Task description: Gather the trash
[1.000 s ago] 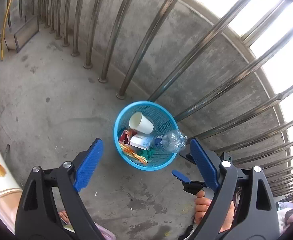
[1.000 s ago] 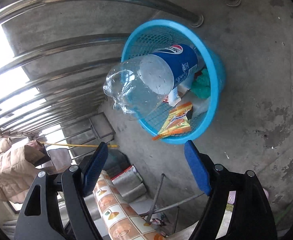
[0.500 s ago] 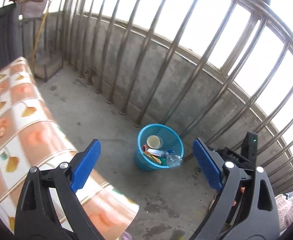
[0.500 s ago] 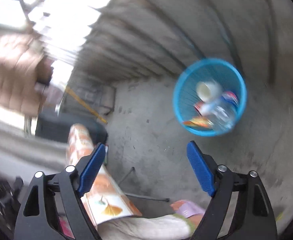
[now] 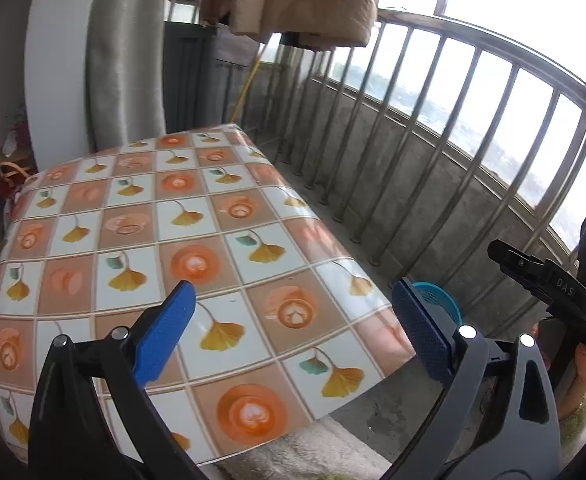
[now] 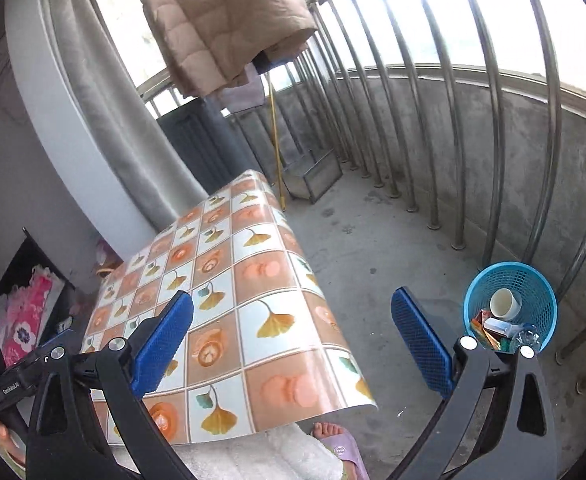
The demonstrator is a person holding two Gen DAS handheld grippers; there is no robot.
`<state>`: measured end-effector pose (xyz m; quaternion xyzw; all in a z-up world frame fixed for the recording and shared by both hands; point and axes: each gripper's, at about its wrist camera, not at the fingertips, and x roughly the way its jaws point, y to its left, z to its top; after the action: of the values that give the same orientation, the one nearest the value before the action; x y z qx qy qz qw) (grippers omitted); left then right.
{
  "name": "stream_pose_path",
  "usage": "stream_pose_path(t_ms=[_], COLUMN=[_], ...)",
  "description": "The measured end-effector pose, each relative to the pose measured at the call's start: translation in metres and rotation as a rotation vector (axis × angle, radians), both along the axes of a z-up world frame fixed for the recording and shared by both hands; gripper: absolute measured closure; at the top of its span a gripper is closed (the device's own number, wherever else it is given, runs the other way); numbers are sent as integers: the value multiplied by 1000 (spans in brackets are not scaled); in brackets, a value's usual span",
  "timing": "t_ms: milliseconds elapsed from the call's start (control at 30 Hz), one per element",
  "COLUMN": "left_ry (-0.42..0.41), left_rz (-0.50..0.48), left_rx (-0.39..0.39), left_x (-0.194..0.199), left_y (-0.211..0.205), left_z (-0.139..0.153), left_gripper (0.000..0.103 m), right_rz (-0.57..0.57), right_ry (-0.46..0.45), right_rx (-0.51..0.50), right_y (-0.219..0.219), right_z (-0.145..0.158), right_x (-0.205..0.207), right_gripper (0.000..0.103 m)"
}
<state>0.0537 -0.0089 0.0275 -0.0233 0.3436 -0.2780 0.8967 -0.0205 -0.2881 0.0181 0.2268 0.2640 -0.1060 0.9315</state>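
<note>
Both grippers rose above table (image 5: 197,216) edge.

"DAS" on the right gripper (image 5: 549,280) body, seen from the left wrist

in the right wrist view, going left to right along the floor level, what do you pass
pink floral cloth → table → bare concrete floor → blue basket holding a cup, wrappers and a bottle → railing bars

Each gripper (image 5: 289,332) has black frames, silver screws and blue ribbed pads (image 6: 421,342).
</note>
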Motion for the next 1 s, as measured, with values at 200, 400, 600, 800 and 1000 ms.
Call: stream_pose_path(t_ms=[200,400,600,800,1000], left_ry=[-20,-29,-24,-25,21], left_rz=[92,113,127,286,333], left_rx=[-7,43,112,164,244], left_x=[10,18,21,17,4], left_y=[43,53,49,55,55], left_z=[10,5,-10,-16,-38], left_gripper=[9,9,9,9,9], right_rz=[-5,-47,-34,52,14], right_ry=[9,50,90,108,158], right_rx=[-40,-51,-66,-253,-431], right_y=[48,72,77,96,112], right_z=[17,18,13,24,4], right_x=[7,13,28,31,22], right_gripper=[6,6,6,6,6])
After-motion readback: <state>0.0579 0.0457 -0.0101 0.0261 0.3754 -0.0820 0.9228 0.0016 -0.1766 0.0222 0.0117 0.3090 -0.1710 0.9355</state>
